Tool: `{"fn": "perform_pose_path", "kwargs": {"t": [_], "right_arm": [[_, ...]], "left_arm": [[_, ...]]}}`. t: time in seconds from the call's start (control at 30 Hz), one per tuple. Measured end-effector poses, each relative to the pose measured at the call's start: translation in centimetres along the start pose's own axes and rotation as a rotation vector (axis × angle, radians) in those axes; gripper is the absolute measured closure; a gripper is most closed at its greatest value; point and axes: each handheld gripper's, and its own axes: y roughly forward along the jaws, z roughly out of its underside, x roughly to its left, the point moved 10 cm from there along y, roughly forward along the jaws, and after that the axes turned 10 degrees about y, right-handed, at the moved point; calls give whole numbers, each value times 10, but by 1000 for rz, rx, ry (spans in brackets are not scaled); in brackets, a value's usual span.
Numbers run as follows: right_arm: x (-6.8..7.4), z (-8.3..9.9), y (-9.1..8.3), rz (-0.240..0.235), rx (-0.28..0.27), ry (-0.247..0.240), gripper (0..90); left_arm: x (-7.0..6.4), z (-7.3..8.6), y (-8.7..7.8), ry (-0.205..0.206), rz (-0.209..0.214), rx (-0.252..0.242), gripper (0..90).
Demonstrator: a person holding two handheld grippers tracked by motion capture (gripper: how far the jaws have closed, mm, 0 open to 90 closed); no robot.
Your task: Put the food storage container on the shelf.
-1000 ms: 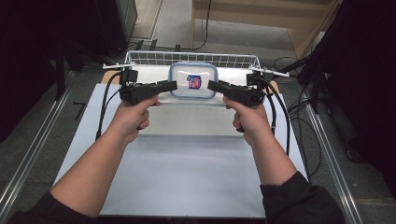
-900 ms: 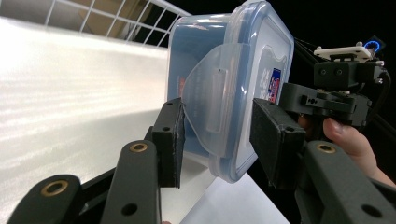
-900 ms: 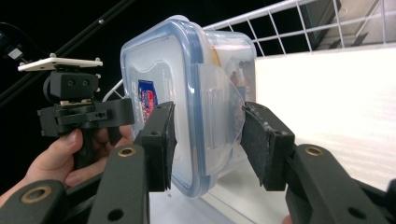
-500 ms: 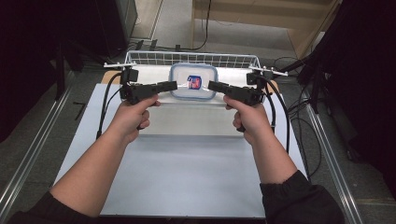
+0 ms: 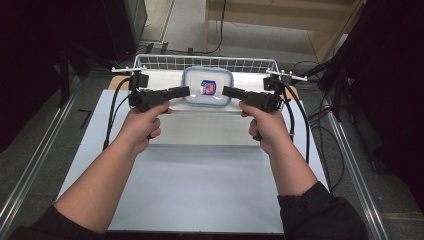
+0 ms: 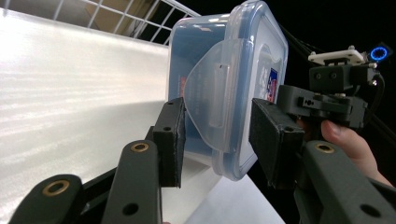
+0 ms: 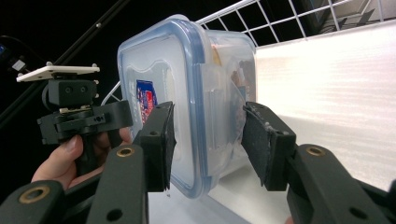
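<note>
white table (image 5: 200, 200) | lidded container (image 5: 207, 86) between both grippers | left gripper (image 6: 217, 135), right gripper (image 7: 208, 140): fingers spread around its end latches

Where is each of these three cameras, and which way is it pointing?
High view: above the table, looking down at both forearms, the left gripper and right gripper.
Left gripper view: between its jaws, facing the container.
Right gripper view: likewise, from the opposite side.
All share the container.
</note>
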Motion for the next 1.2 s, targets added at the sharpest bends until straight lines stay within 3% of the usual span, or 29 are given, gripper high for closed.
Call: {"fn": "perform_pose_path", "kwargs": {"t": [0.23,0.37,0.67,1.2], "right_arm": [[4,4,-4,0,6,-8,550],[2,2,-2,9,-4,2,541],[-2,-3,6,25,-23,22,498],[-4,-6,9,30,-32,45,470]], "left_arm": [[-6,5,-3,25,10,4,569],[-4,3,0,31,-22,-9,557],[-1,0,6,17,-45,-13,458],[-1,-1,8,1,-81,-9,426]]}}
